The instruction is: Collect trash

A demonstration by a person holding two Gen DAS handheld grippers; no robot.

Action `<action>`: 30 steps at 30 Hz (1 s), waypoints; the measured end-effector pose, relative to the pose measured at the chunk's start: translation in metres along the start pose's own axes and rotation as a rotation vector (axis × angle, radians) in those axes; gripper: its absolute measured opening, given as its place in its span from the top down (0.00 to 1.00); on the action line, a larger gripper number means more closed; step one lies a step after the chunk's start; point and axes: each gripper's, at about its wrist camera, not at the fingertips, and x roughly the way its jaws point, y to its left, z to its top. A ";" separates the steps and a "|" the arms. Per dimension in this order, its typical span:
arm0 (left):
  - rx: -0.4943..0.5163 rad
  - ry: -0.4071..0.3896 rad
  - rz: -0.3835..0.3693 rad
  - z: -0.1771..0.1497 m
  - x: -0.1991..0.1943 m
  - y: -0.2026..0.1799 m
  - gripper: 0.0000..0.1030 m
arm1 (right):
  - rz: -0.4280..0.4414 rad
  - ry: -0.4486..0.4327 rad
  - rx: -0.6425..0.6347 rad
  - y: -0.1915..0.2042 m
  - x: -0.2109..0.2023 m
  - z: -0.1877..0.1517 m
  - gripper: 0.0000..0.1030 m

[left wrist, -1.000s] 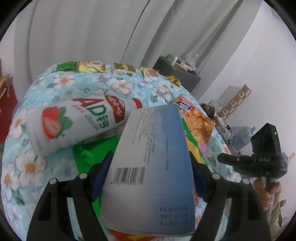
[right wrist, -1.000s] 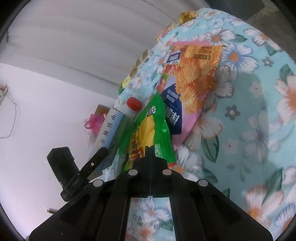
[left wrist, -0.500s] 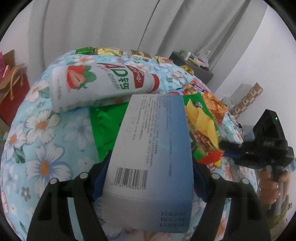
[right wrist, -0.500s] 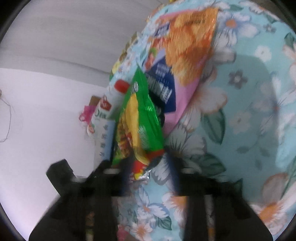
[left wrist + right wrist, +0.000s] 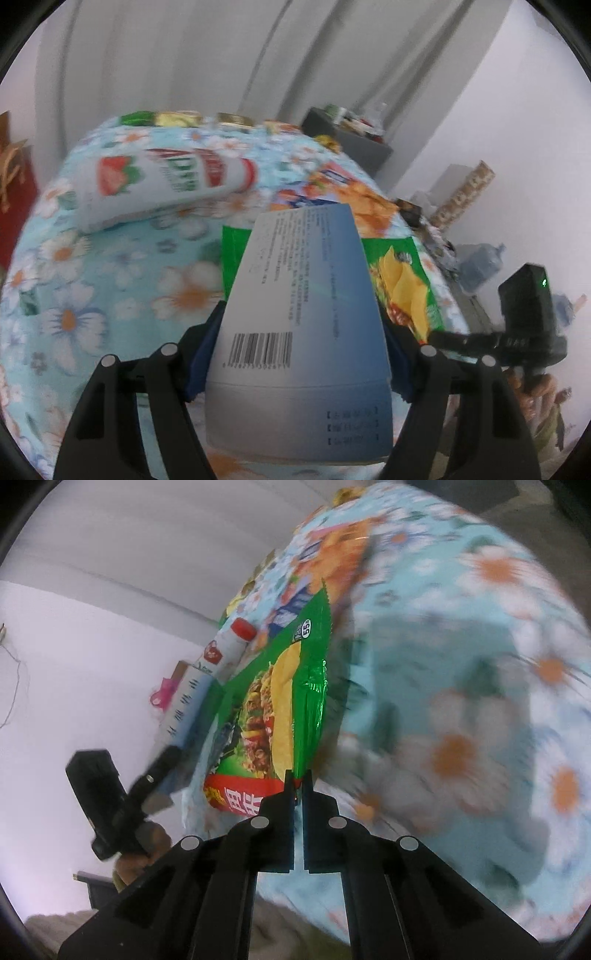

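My left gripper [image 5: 301, 332] is shut on a tall blue and white carton [image 5: 303, 314] with a barcode, held above the flowered tablecloth [image 5: 92, 295]. A green chip bag [image 5: 280, 716] lies partly under the carton [image 5: 184, 705] and reaches toward my right gripper [image 5: 298, 775]. Its jaws are closing tight on the bag's bottom edge, and the pads pinch the foil. A white strawberry milk bottle [image 5: 166, 184] with a red cap lies on its side beyond the carton. An orange snack bag [image 5: 354, 195] lies flat behind the green bag [image 5: 402, 280].
Several small wrappers [image 5: 173, 118] line the table's far edge by the grey curtain. A dark cabinet [image 5: 347, 136] with clutter stands at the back right, and a water jug [image 5: 484, 262] is on the floor. A red paper bag [image 5: 14, 184] is at the left.
The right gripper let go of the green bag's top and closed again on its bottom edge. The left gripper drew back with the carton, so the bottle now lies farther away.
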 end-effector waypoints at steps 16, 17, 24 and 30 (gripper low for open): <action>0.179 0.163 0.025 -0.009 0.049 -0.057 0.13 | 0.028 -0.093 0.162 -0.071 -0.056 -0.006 0.49; 0.177 0.160 0.026 -0.008 0.050 -0.057 0.13 | 0.040 -0.088 0.169 -0.074 -0.055 -0.002 0.49; 0.240 0.156 0.031 -0.005 0.067 -0.070 0.20 | 0.090 -0.044 0.175 -0.079 -0.038 0.024 0.49; 0.246 0.174 0.069 -0.008 0.082 -0.068 0.26 | 0.062 -0.003 0.144 -0.072 -0.035 0.027 0.52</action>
